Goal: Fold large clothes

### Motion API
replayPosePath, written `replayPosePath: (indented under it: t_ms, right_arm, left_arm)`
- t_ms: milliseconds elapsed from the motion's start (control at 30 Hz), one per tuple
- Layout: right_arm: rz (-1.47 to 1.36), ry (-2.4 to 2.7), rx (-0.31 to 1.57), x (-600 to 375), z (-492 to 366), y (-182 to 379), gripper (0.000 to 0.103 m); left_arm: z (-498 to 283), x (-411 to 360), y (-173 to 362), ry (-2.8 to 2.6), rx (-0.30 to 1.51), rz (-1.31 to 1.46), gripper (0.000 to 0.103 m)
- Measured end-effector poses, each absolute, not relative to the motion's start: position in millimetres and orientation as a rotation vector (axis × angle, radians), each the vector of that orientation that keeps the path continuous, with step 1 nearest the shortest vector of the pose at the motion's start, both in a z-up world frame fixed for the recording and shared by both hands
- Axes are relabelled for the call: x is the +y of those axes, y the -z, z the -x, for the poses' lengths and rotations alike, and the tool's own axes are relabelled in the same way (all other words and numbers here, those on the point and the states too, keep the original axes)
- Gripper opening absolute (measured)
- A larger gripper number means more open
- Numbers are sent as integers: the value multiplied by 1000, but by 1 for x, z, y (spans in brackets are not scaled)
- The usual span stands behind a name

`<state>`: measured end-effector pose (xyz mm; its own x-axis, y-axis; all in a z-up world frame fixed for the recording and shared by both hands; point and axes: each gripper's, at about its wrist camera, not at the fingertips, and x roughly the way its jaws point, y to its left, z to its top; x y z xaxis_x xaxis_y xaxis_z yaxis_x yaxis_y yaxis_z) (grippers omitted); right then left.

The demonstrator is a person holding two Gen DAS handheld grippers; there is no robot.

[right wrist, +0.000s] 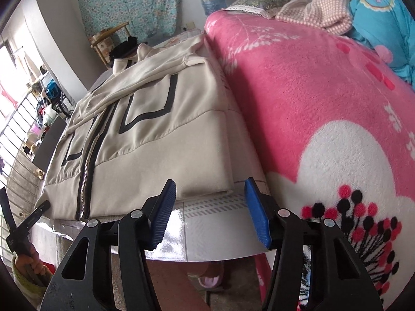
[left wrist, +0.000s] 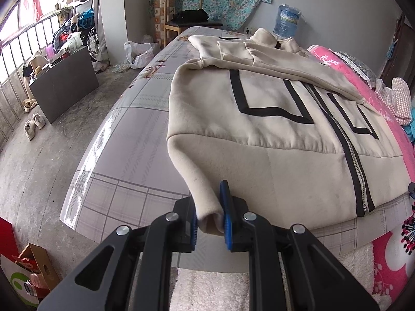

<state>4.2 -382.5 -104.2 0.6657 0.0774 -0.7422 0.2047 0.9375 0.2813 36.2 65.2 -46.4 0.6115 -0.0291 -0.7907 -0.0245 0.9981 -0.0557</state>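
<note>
A cream zip-up jacket with black trim lies flat on the plaid-covered bed, sleeves folded across its chest. My left gripper is shut on the jacket's near left hem corner and lifts it slightly. In the right wrist view the jacket lies ahead, its near right hem corner just beyond my right gripper, which is open and empty above the bed edge. The left gripper shows at the far left there.
A pink floral blanket lies along the jacket's right side, with pillows behind. A grey cabinet, shoes and a box are on the floor to the left. A chair and water bottle stand beyond the bed.
</note>
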Motion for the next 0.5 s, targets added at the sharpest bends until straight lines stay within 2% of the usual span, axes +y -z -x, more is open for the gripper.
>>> replayPosePath:
  t_ms: [100,267,500]
  right_arm:
    - [-360,70,829,-383,-4,105,50]
    - [-347,52,812,-381,-14,104,38]
    - [-355,49,803,-387,-22,105,30]
  left_arm:
    - [-37,64,47,-5,915,45,15]
    - [-37,57,46,-26,921,-8,15]
    - [-38,52,45,-53,930,-50,15]
